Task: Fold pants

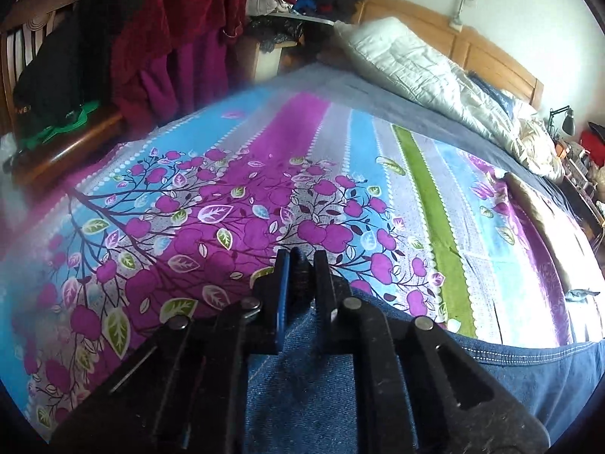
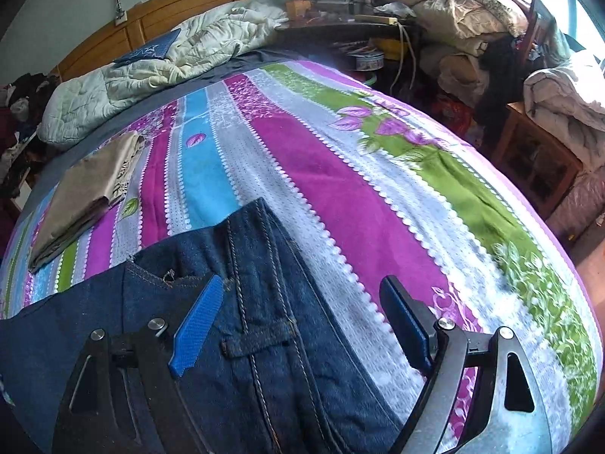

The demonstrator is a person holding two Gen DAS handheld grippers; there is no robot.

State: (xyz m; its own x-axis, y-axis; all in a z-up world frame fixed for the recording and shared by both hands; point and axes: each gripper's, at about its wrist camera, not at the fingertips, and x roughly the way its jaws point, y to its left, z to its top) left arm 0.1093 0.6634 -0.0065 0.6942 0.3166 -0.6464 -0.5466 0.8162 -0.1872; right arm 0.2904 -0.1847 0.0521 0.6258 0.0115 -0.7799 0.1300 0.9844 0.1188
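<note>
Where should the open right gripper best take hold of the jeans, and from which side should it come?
Probably the waistband edge of the jeans, beside the belt loop. It lies flat between the open right gripper fingers, so come down from above, straddling the bare right-hand edge.

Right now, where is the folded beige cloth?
In the right wrist view the beige cloth lies on the bedspread at left, beyond the jeans.

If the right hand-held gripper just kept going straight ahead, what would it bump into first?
Probably the dark blue denim jeans lying between its open fingers, then the striped floral bedspread; depth is hard to judge.
</note>
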